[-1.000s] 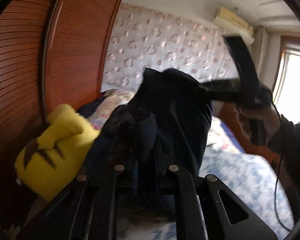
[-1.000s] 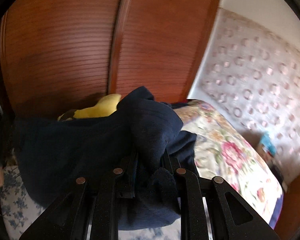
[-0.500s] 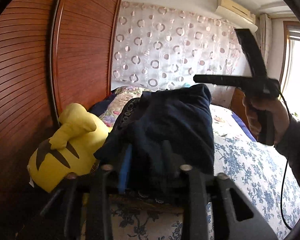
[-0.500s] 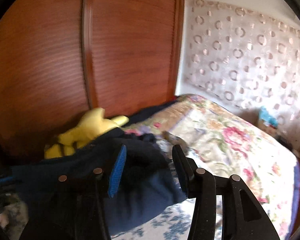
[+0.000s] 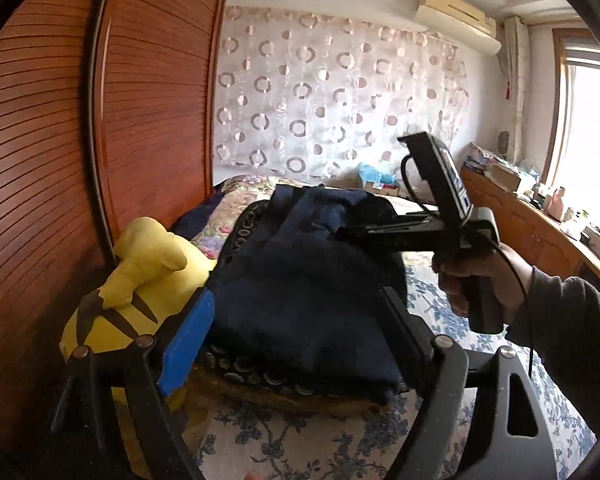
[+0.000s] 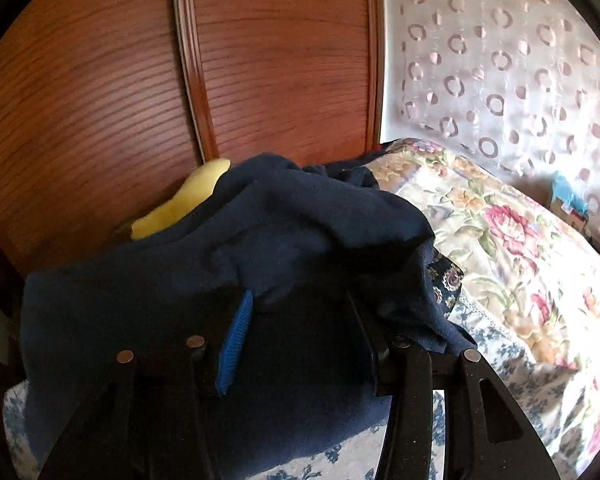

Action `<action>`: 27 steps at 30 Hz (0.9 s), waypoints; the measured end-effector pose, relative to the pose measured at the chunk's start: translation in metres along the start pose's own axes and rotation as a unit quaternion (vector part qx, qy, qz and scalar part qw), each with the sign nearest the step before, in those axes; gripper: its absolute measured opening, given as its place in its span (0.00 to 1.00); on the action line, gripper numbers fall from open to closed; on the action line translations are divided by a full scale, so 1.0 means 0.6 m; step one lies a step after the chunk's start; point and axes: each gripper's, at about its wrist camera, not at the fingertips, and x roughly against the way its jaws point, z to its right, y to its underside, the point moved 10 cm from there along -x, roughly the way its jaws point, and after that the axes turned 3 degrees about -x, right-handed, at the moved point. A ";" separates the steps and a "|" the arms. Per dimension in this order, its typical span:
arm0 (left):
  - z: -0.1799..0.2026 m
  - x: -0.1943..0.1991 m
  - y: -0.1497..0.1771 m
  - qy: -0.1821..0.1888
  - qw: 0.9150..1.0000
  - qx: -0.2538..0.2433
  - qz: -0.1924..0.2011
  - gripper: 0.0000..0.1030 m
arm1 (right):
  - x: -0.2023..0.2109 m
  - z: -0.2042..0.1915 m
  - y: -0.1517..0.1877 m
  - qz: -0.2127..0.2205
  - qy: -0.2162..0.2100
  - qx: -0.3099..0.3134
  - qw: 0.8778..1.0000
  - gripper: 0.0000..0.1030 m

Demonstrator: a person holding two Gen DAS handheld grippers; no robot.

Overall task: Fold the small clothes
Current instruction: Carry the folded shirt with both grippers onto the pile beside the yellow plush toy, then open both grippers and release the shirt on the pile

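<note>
Navy fleece garment (image 5: pixel 312 296) lies folded on a patterned dark cloth (image 5: pixel 260 372) on the bed (image 5: pixel 432 308), with one yellow plush toy (image 5: pixel 140 280) just beside it against the wooden wardrobe (image 5: pixel 60 140). A second ago both grippers pinched it aloft. Now the left gripper (image 5: pixel 296 332) is opening, fingers spread either side of the garment, while the right gripper (image 6: pixel 300 336) sits lower with fingers parted around the fleece.

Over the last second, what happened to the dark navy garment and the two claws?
Both claws let go of the dark navy fleece garment, which dropped from hanging in the air onto the patterned dark cushion. The left claw is opening; the right claw stands open over the cloth. The yellow plush toy stayed put.
</note>
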 end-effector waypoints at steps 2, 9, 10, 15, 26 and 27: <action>0.008 0.005 0.001 0.001 1.000 -0.004 0.001 0.80 | 0.012 -0.002 -0.001 0.003 0.005 -0.009 1.000 0.48; 0.053 0.030 0.009 0.023 0.999 -0.023 -0.001 0.80 | 0.130 -0.056 0.054 0.044 0.047 -0.017 0.998 0.48; 0.058 0.034 0.009 0.025 0.999 -0.024 0.000 0.80 | 0.143 -0.071 0.064 0.047 0.056 -0.017 0.997 0.48; 0.098 0.062 0.012 0.037 0.999 -0.037 0.006 0.80 | 0.233 -0.086 0.117 0.072 0.099 -0.034 0.992 0.54; 0.203 0.101 0.012 0.076 0.995 -0.071 0.007 0.81 | 0.418 -0.155 0.252 0.121 0.161 -0.099 0.975 0.79; 0.214 0.105 0.008 0.080 0.994 -0.071 0.011 0.81 | 0.444 -0.161 0.266 0.126 0.169 -0.103 0.972 0.79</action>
